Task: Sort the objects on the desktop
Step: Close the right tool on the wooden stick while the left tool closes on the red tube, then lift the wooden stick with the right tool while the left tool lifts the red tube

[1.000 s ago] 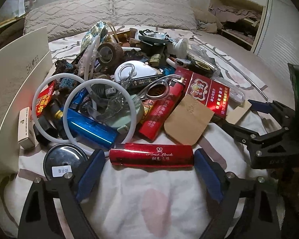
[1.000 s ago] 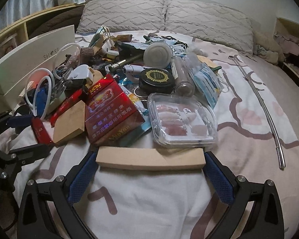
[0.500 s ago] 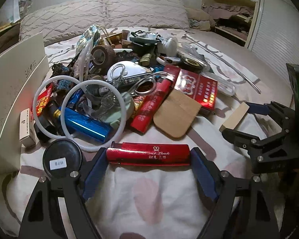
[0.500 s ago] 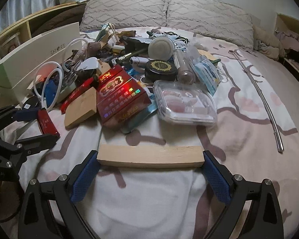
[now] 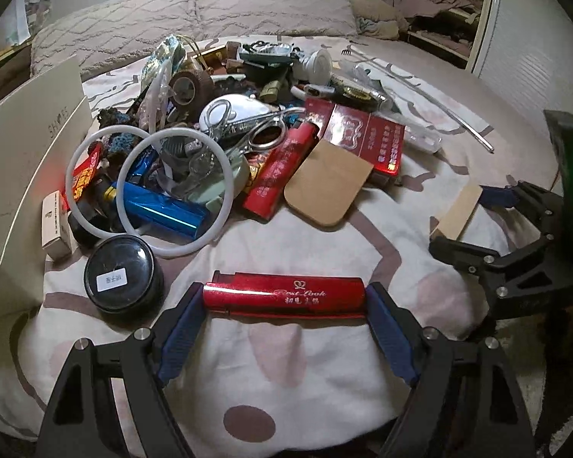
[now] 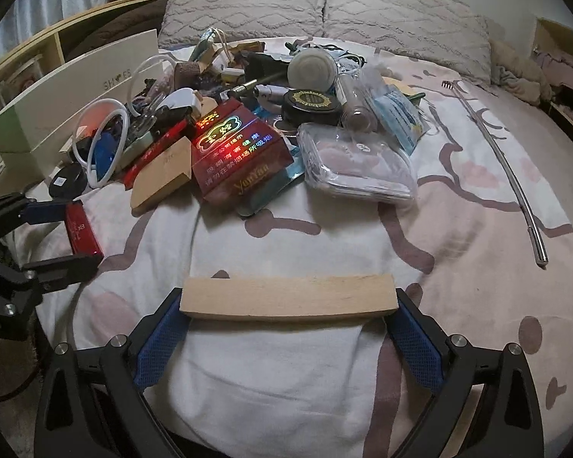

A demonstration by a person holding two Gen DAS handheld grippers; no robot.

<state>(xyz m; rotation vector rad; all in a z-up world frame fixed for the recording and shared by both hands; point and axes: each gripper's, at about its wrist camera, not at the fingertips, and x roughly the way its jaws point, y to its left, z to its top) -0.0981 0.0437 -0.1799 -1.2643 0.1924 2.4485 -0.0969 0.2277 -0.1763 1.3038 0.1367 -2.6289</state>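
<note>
My left gripper (image 5: 284, 299) pinches a glossy red lighter (image 5: 284, 294) end to end, its blue pads pressed on both short ends, low in the middle of the left view. The lighter is long and metallic, lying crosswise, with a small heart mark, the script "First Look" and a row of Chinese characters in gold near its right end. My right gripper (image 6: 288, 301) clamps a pale wooden block (image 6: 288, 297) the same way, low centre of the right view; it is plain, unpainted, with fine grain and no writing.

Just left of the lighter in the left view stands a black round tin (image 5: 123, 280) with a white label, too small to read. Past it lie two white rings (image 5: 175, 191) over a shiny blue lighter (image 5: 160, 212), a second red lighter (image 5: 280, 170) with gold characters, and a tan card (image 5: 328, 187).

In the middle of the right view a red cigarette carton (image 6: 240, 152) shows rainbow Chinese print and "YunYan" on its lower edge. To its right sits a clear plastic case (image 6: 357, 166), and behind it a black lid (image 6: 311, 103) with a gold emblem.

At the left edge a white box (image 6: 76, 99) reads "SHOES". Two grey pillows (image 6: 324, 11) fill the top of the frame.
</note>
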